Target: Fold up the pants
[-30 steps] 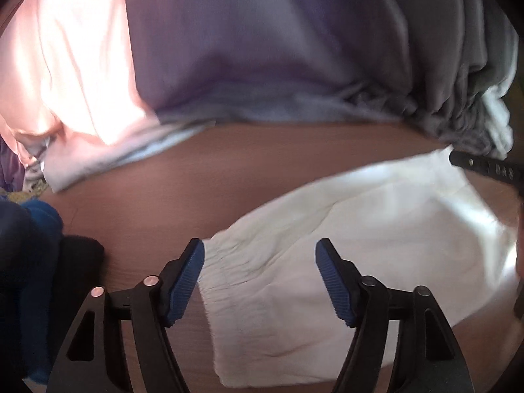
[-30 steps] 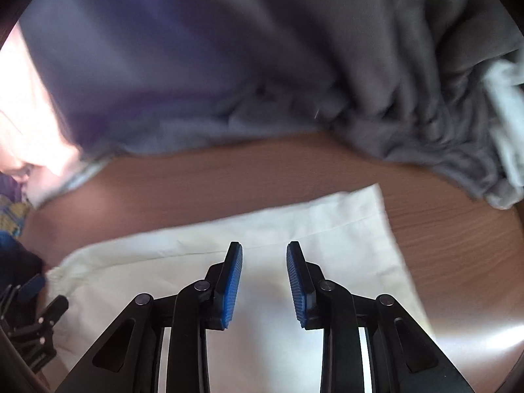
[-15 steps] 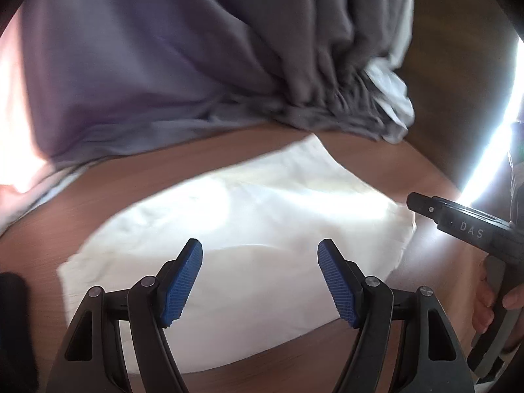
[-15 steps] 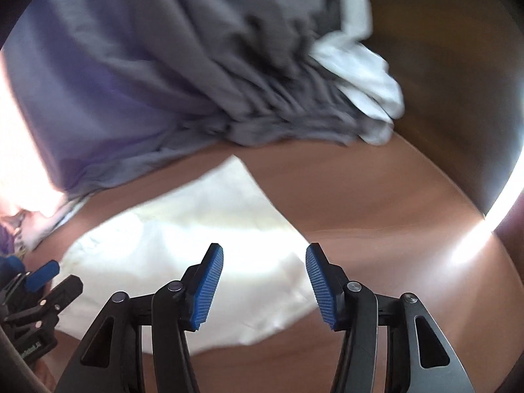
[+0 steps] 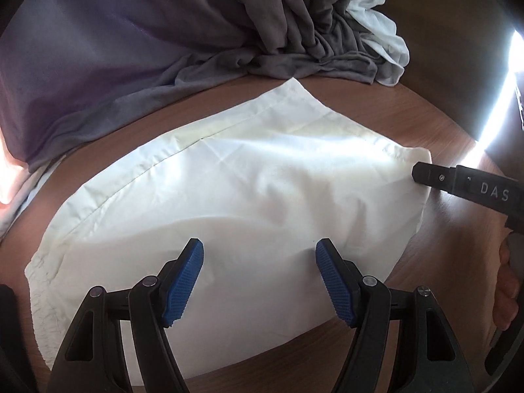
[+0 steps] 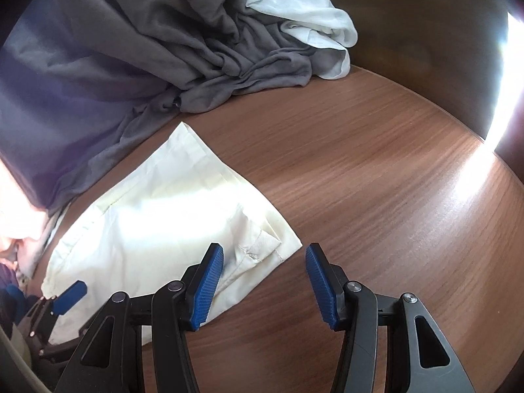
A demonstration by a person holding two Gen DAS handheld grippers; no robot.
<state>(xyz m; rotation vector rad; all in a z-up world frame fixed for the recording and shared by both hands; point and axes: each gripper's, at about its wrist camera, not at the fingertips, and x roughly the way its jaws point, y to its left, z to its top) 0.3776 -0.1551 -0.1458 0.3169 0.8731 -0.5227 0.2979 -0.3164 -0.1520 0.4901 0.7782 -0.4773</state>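
Observation:
The cream-white pants (image 5: 229,196) lie folded flat on the brown wooden table (image 5: 435,137). Their gathered waistband is at the left end, the hem corner at the right. My left gripper (image 5: 260,281) is open and empty, hovering over the near edge of the pants. My right gripper (image 6: 263,283) is open and empty just past the hem corner of the pants (image 6: 163,216), above bare wood. The right gripper's finger also shows at the right of the left wrist view (image 5: 465,185).
A heap of grey cloth (image 6: 170,42) with a crumpled white cloth (image 6: 304,16) lies along the back of the table (image 6: 376,170). Bright sunlight glares at the right edge. A pink cloth (image 5: 6,177) lies at far left.
Both grippers have swung rightward along the pants and pulled back. The right gripper has opened wider and moved from above the fabric to its right hem corner.

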